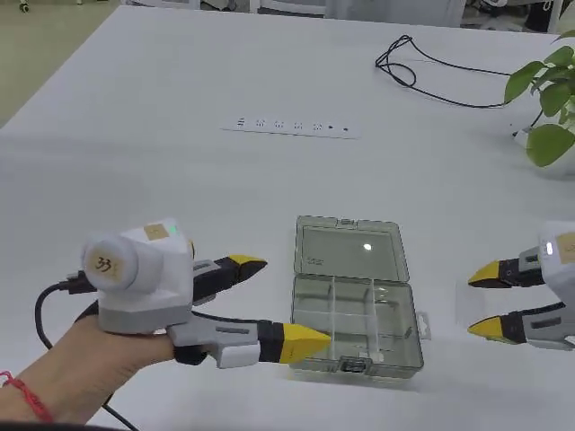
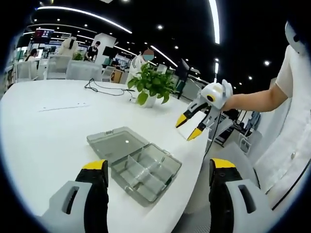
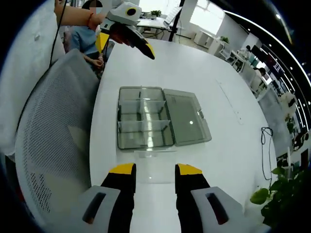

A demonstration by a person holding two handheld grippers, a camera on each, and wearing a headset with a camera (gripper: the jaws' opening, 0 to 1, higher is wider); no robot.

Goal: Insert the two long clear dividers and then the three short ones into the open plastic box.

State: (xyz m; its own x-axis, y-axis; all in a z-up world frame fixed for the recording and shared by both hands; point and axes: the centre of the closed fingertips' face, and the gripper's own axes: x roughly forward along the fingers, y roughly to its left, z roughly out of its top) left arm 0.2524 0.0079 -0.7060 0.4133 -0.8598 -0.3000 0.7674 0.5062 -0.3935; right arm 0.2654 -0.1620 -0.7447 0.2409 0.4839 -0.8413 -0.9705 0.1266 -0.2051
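Observation:
The open smoky-clear plastic box lies near the table's front edge with its lid folded back. Clear dividers stand inside its tray, splitting it into compartments. A loose clear divider lies flat on the table beside the box, just ahead of my right gripper. That right gripper hovers to the right of the box, open, nothing between its jaws. My left gripper is at the box's left side, held in a hand, jaws wide open and empty. The left gripper view looks over the box from between the left gripper's jaws.
A white power strip lies flat at mid-table. A coiled black cable and a potted plant sit at the far right. A grey mesh chair stands at the table's near edge. People sit at desks beyond.

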